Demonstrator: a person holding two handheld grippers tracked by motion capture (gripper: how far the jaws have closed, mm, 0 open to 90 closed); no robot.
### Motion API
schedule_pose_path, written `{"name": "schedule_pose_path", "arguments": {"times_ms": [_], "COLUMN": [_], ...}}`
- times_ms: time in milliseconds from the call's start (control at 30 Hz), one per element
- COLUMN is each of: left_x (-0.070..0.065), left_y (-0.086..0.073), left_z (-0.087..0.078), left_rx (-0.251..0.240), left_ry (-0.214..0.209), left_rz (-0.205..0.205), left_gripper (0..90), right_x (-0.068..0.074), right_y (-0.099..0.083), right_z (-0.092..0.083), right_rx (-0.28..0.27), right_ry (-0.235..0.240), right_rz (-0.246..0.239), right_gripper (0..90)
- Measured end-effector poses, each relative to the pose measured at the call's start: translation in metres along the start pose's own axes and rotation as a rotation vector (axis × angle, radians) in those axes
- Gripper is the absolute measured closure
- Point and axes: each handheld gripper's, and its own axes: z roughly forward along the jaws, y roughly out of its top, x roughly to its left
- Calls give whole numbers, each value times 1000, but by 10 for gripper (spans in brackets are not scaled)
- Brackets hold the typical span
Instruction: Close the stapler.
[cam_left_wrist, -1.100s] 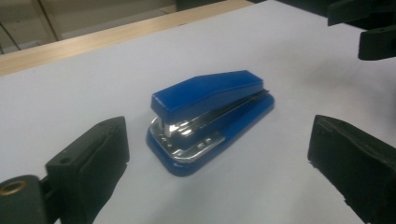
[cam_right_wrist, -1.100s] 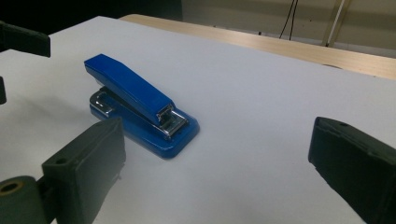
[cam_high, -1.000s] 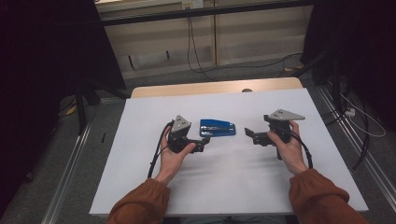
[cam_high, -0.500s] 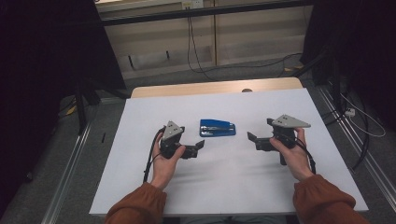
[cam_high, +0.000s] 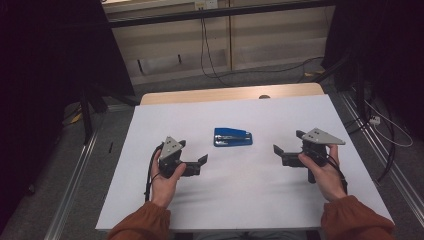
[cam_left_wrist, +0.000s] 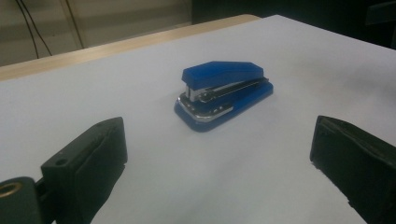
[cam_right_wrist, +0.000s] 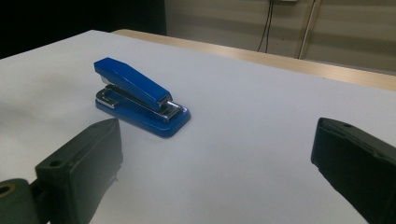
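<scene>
Surface: white sheet (cam_high: 240, 195) over a wooden table, dark room around it.
Stapler: blue stapler (cam_high: 233, 136) lies closed and flat, beyond and between both sets of fingertips, touching neither.
Left gripper (cam_high: 202, 160): jaws wide, empty; it has drawn back from the stapler since a second ago.
Right gripper (cam_high: 278, 150): jaws wide, empty (also farther back).
Meaning: probably let go, or approach not begun.

**Right gripper view: stapler ahead, jaws wide**

A blue stapler (cam_right_wrist: 140, 98) lies flat on the white table (cam_right_wrist: 261, 116), beyond the near jaw. The right gripper (cam_right_wrist: 215, 172) stands spread, holding nothing. Pale panelling behind, seemingly a wall (cam_right_wrist: 327, 28).
</scene>
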Motion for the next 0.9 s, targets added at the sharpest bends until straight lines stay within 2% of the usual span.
{"name": "schedule_pose_path", "arguments": {"times_ms": [100,233,333,533,567,600,733,900], "left_x": [1,3,2,6,6,5,4,4], "left_y": [-2,-7,-12,-17,-17,-17,-19,-22], "left_z": [-7,-17,-26,-38,-40,-41,-46,-54], "left_rx": [-21,-34,-37,-44,-43,-43,-48,-50], "left_ry": [20,36,63,79,85,105,100,102], "left_rz": [-3,-48,-45,-48,-45,-25,-28,-26], "left_gripper": [40,34,34,34,34,34,35,35], "right_x": [-1,-3,-6,-7,-6,-6,-5,-5], "right_y": [-3,-5,-5,-11,-11,-10,-9,-19], "right_z": [-6,-12,-17,-25,-27,-30,-38,-46], "right_rx": [-4,-9,-15,-11,-14,-26,-44,-24], "right_ry": [-6,-19,-42,-53,-58,-65,-71,-82], "right_rz": [4,5,8,21,19,16,20,37], "right_gripper": [20,20,20,19,19,19,19,19]}}
